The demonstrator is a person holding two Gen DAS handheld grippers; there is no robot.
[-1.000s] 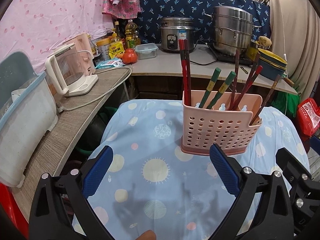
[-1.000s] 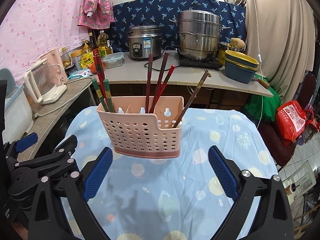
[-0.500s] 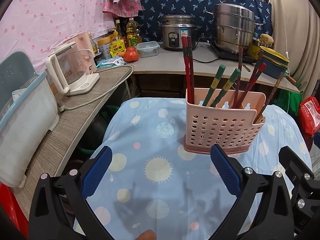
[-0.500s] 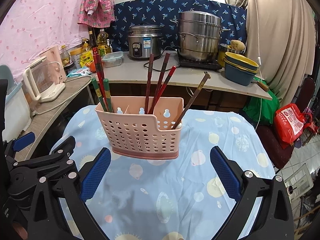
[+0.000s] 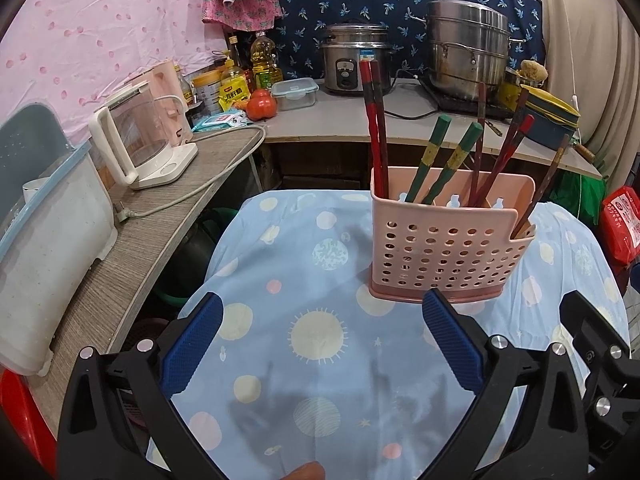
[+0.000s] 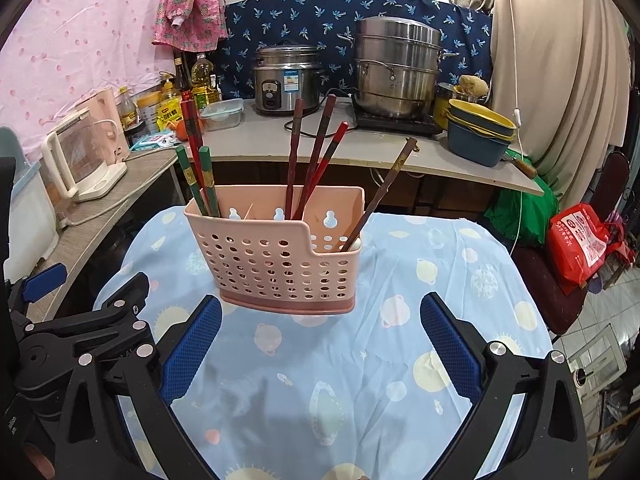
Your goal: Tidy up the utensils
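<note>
A pink perforated utensil holder [image 5: 444, 246] [image 6: 276, 258] stands upright on a round table under a blue cloth [image 5: 320, 272] [image 6: 420, 320]. Several chopsticks stick out of it: a red pair [image 5: 374, 120] [image 6: 193, 132] and a green pair [image 5: 444, 156] [image 6: 200, 180] at its left end, dark red ones [image 5: 502, 152] [image 6: 316, 152] in the middle, a brown one [image 5: 546, 184] [image 6: 386, 184] at the right. My left gripper [image 5: 322, 314] is open, short of the holder and to its left. My right gripper [image 6: 320, 314] is open, just in front of the holder's base. Neither holds anything.
A wooden counter [image 5: 132, 240] with a kettle [image 5: 136, 144] and a white bin [image 5: 44, 256] runs along the left. Behind the table a shelf carries a rice cooker [image 6: 286, 80], a steel steamer pot [image 6: 394, 72], bottles and stacked bowls [image 6: 478, 132]. A red bag [image 6: 580, 240] lies right.
Both grippers have drawn back slightly from the holder and stayed open. The holder and chopsticks have not moved.
</note>
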